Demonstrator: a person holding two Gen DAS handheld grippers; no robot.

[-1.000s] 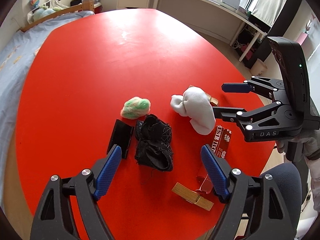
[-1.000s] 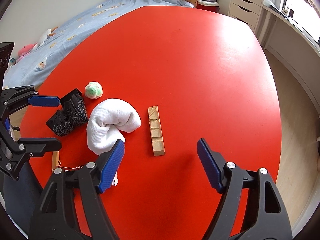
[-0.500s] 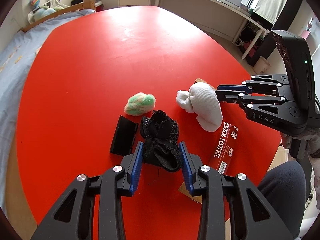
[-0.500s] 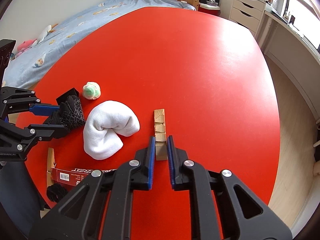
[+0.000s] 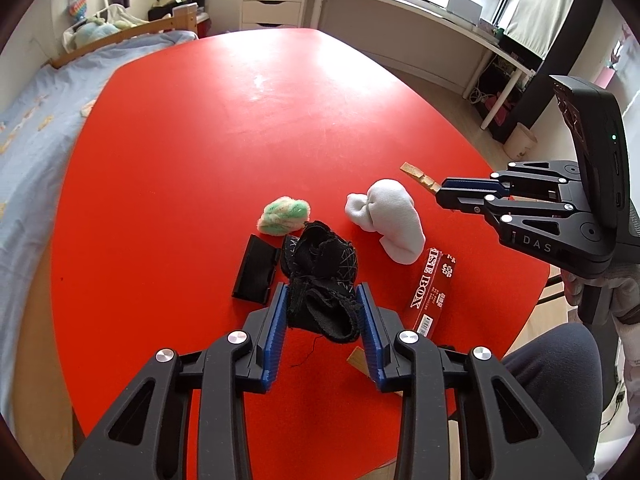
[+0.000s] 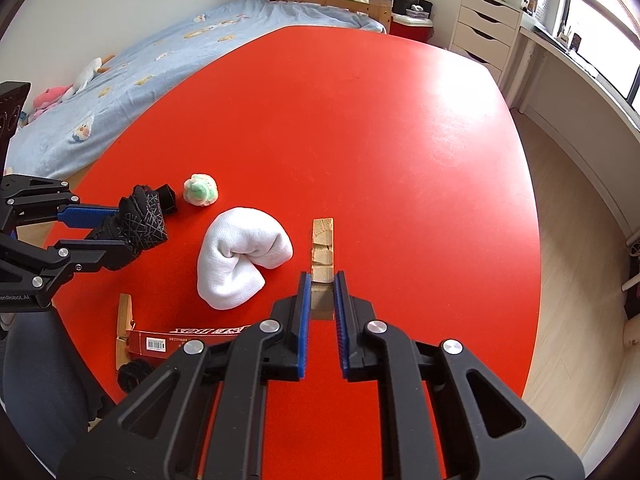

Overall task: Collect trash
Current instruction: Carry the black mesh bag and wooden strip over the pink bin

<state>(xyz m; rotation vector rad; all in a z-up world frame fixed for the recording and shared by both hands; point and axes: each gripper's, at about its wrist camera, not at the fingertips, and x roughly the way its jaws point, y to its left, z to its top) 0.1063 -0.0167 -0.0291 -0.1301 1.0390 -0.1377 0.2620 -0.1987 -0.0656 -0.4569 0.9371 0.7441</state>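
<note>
since the black rag (image 5: 320,280) is limp and light, the left gripper (image 5: 322,320) pinches its near end just beside the white sock (image 5: 388,220) on the red tabletop (image 5: 200,140); judged soft, it should bunch rather than slip. a red carton (image 5: 434,288) beside the sock reads "box". from the right wrist, the right gripper (image 6: 322,304) jaws are pressed on the near end of a stiff, light wooden strip (image 6: 322,248), just right of the sock; the carton's print is upside down.
</note>
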